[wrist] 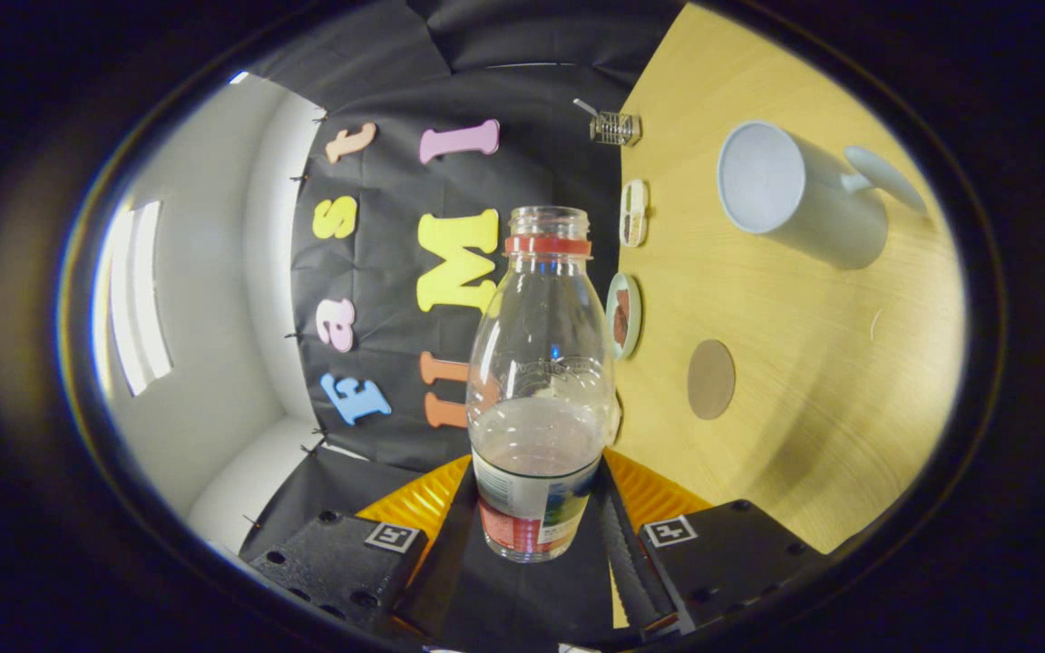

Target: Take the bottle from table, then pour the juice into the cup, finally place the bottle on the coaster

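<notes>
One clear plastic bottle with a red neck ring and no cap [541,381] sits at centre frame, clenched low on its labelled base by my tool [536,535], both fingers pressing its sides. I judge the picking-up done and the pour in hand: liquid lies level, none leaving. Next I must bring the mouth over the white handled cup [799,195], upper right on the yellow wooden table [813,381]. Between them lies the round brown coaster [711,379].
</notes>
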Action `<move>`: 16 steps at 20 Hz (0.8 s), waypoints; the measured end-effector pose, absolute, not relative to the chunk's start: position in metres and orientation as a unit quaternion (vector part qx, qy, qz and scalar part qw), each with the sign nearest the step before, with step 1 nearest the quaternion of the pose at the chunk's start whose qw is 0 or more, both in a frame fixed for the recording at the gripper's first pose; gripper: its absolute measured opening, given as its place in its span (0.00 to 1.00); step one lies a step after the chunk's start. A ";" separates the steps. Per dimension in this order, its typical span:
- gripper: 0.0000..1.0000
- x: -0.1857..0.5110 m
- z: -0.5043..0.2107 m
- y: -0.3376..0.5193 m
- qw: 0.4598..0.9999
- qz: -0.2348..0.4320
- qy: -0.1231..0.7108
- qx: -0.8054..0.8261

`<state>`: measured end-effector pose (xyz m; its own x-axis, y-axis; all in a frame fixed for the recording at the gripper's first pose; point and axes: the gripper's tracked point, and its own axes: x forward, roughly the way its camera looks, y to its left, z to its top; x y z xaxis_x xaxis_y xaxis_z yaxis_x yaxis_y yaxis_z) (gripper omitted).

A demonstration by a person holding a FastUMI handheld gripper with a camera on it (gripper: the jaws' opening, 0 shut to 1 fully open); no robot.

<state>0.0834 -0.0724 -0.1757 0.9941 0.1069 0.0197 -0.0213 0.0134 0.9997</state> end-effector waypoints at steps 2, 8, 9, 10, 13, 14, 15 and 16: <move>0.75 0.084 -0.178 -0.075 0.704 0.035 0.031 0.709; 0.75 0.089 -0.174 -0.083 0.673 0.029 0.023 0.738; 0.75 0.089 -0.171 -0.086 0.668 0.027 0.022 0.743; 0.75 0.089 -0.168 -0.088 0.663 0.026 0.020 0.748; 0.75 0.091 -0.165 -0.087 0.652 0.025 0.021 0.757; 0.75 0.091 -0.166 -0.087 0.651 0.024 0.022 0.758; 0.75 0.092 -0.165 -0.089 0.649 0.022 0.022 0.760; 0.75 0.093 -0.163 -0.090 0.645 0.021 0.022 0.764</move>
<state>0.0929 -0.0899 -0.1634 0.9982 0.0603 0.0028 0.0073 -0.1675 0.9858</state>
